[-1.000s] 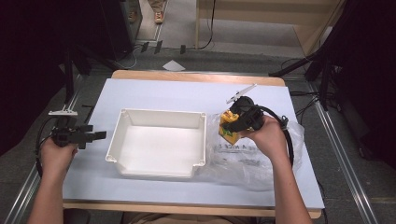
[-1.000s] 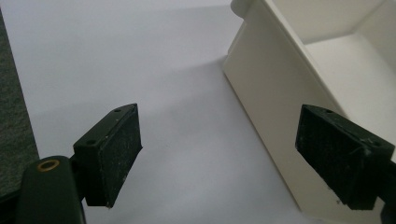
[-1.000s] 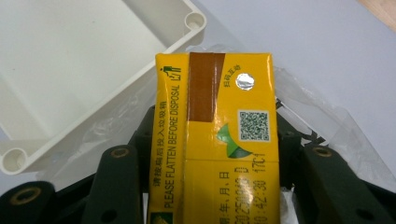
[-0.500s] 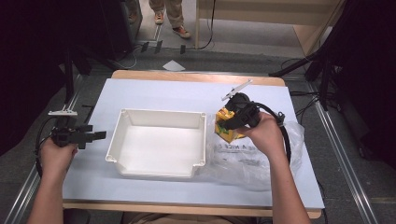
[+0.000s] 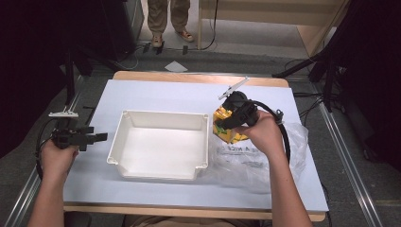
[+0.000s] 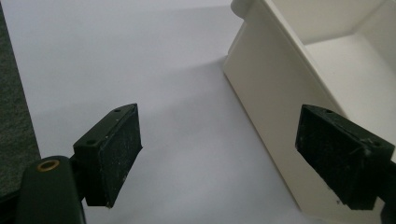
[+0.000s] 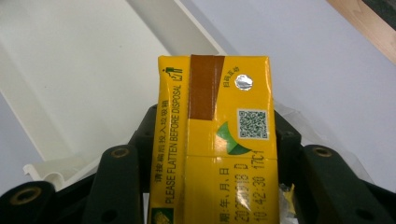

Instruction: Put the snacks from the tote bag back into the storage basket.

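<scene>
A yellow drink carton (image 5: 226, 125) (image 7: 217, 140) is clamped between the jaws of my right gripper (image 5: 229, 120) (image 7: 215, 135), just off the right rim of the white tray (image 5: 165, 118) and above a clear plastic bag (image 5: 257, 158). In the right gripper view the carton's top faces the camera, with a foil straw seal and a QR code, and the tray (image 7: 84, 70) lies beyond it. My left gripper (image 5: 94, 137) (image 6: 219, 154) hovers open over the bare table, a short way left of the tray's (image 6: 275, 107) outer wall, with nothing between its pads.
The white tray holds nothing. The crumpled plastic bag lies on the table's right part. A person's legs (image 5: 169, 19) stand beyond the far edge of the table, near cables on the floor. Dark stands flank both sides.
My right gripper has carried the carton slightly up and leftward toward the tray's right rim. The left gripper has stayed put. The person at the back has stepped further into view.
</scene>
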The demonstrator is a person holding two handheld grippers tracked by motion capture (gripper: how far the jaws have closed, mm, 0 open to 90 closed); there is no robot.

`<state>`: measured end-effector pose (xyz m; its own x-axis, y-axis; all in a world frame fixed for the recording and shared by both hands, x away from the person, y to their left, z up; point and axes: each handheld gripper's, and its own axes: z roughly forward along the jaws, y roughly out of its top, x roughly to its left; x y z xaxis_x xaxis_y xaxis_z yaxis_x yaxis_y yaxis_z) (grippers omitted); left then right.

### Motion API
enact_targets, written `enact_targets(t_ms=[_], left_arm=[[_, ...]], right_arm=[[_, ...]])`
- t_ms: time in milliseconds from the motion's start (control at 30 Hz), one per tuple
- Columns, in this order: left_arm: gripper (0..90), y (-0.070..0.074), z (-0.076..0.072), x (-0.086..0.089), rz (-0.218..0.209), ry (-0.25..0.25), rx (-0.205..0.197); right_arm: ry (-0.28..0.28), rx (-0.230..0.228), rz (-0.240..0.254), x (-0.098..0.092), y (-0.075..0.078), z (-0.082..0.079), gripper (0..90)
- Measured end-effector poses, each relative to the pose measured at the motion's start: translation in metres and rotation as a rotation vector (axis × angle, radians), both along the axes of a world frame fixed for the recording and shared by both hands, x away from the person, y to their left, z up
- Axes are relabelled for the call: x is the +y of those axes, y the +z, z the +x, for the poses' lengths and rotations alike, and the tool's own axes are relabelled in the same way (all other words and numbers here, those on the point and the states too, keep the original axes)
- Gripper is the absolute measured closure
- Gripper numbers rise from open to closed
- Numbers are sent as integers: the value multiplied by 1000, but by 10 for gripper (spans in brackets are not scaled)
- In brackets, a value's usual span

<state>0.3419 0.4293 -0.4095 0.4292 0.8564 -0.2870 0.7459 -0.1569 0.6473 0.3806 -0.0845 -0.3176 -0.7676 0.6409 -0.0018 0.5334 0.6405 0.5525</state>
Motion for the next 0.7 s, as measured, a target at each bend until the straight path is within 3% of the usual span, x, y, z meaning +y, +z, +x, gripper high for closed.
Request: enact_targets(t_ms=[700], left_arm=[[151,-1,0,-1,2,-1,0]], right_arm=[[47,-11,13,18,8,5,525]])
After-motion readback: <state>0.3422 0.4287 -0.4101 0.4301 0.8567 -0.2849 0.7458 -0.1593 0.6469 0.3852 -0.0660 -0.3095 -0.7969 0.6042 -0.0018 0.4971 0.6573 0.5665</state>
